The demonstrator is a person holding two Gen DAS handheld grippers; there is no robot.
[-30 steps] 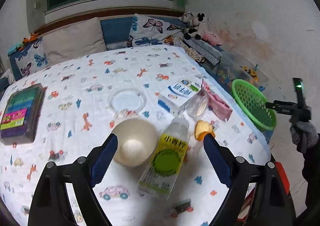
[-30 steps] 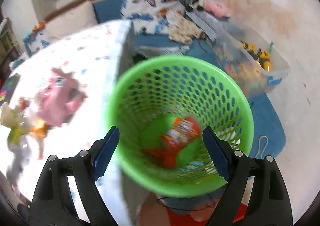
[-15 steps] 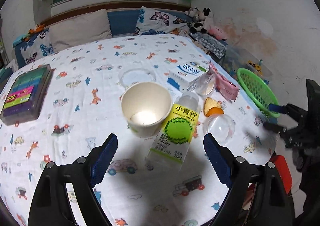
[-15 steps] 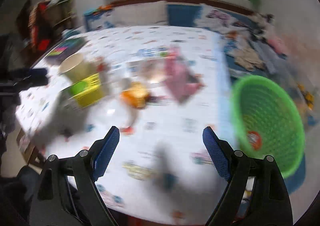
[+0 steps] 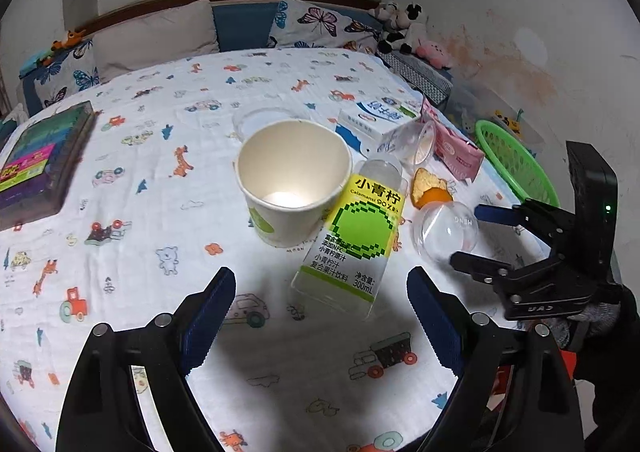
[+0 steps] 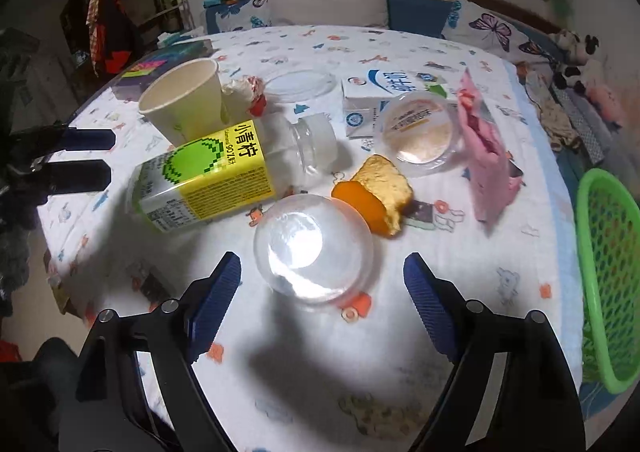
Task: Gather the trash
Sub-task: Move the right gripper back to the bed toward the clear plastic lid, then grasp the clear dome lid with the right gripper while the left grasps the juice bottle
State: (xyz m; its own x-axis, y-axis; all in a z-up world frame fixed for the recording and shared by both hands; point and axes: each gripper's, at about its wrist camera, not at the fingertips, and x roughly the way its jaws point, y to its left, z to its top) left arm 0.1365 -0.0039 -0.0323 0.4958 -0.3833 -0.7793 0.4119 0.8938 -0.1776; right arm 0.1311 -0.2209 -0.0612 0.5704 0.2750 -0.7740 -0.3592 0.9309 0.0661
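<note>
Clear plastic catches the light just ahead of the right hand-held gripper (image 6: pixel 322 280): a see-through dome lid (image 6: pixel 314 248) lies on the worktop (image 6: pixel 400 332) in front of the two blue-padded fingers and between their lines, not touched by either. The jaws stand wide and are drawing in a little, with nothing pressed between the pads.

Just beyond the dome, touching its far edge, lies a piece of orange peel (image 6: pixel 376 192). To its left a juice bottle (image 6: pixel 216 176) with a yellow and green label lies on its side, its neck pointing toward a milk carton (image 6: pixel 384 92). A paper cup (image 6: pixel 184 100) stands upright behind the bottle, right against it. A small pudding cup (image 6: pixel 420 136) leans on the carton, and a pink packet (image 6: pixel 484 156) lies beside that. A green basket (image 6: pixel 608 276) sits off the worktop's right edge.

The left hand-held gripper (image 5: pixel 320 312) hovers over the cloth, jaws wide and empty; the bottle (image 5: pixel 356 240) lies ahead of it, between the lines of its fingers, the paper cup (image 5: pixel 292 180) just past. A dark box (image 5: pixel 40 160) rests well off to its left.
</note>
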